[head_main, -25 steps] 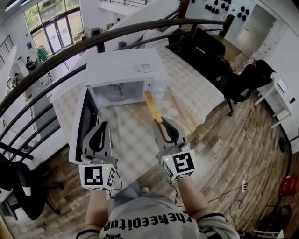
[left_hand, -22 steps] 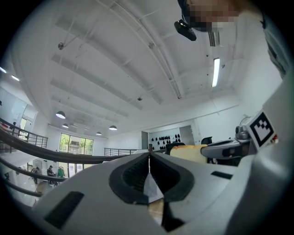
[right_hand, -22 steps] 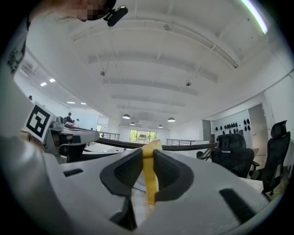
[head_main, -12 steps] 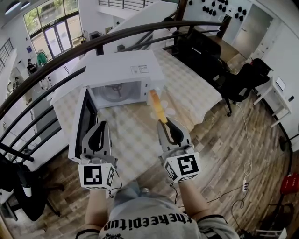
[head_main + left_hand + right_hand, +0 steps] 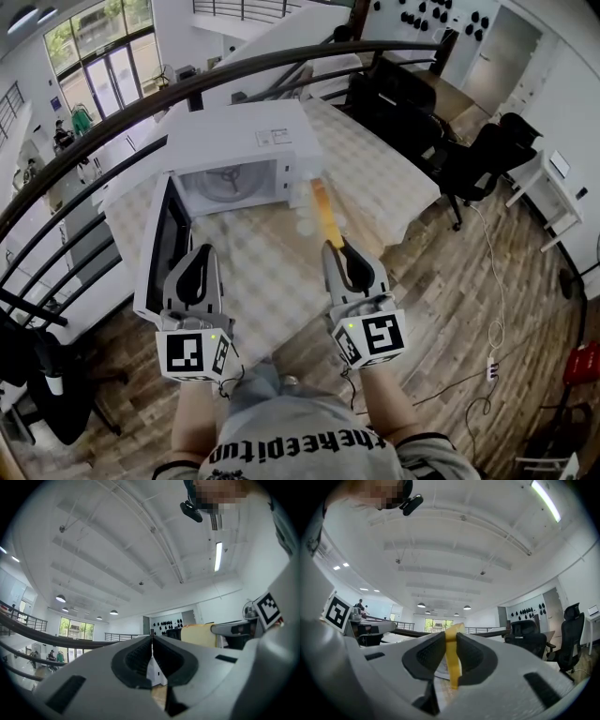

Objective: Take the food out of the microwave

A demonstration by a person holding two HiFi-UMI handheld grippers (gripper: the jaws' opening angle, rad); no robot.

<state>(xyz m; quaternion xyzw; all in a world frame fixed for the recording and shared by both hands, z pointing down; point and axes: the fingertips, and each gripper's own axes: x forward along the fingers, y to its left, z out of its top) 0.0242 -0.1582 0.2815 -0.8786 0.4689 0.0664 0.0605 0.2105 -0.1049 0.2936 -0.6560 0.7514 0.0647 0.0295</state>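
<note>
R gripper [image 5: 336,247] is clamped on the food [image 5: 325,212], a thin yellow slab held edge-up. Its near end is pinched betw. the pads; the rest sticks out past the tips toward the microwave [image 5: 246,141]. Food is outside the oven, in the air over the mid tabletop [image 5: 375,178], w/ its far end just in front of the microwave's front R corner. L gripper [image 5: 206,249] is closed tight, jaws touching, nothing betw. them. It hovers over the near L part of the tabletop, beside the door [image 5: 169,248]. Door hangs wide open to the L, by the tabletop's L edge. Microwave sits at the far L of the tabletop, w/ the turntable [image 5: 228,180] visible inside. Grippers are side by side, apart, approx. level.
</note>
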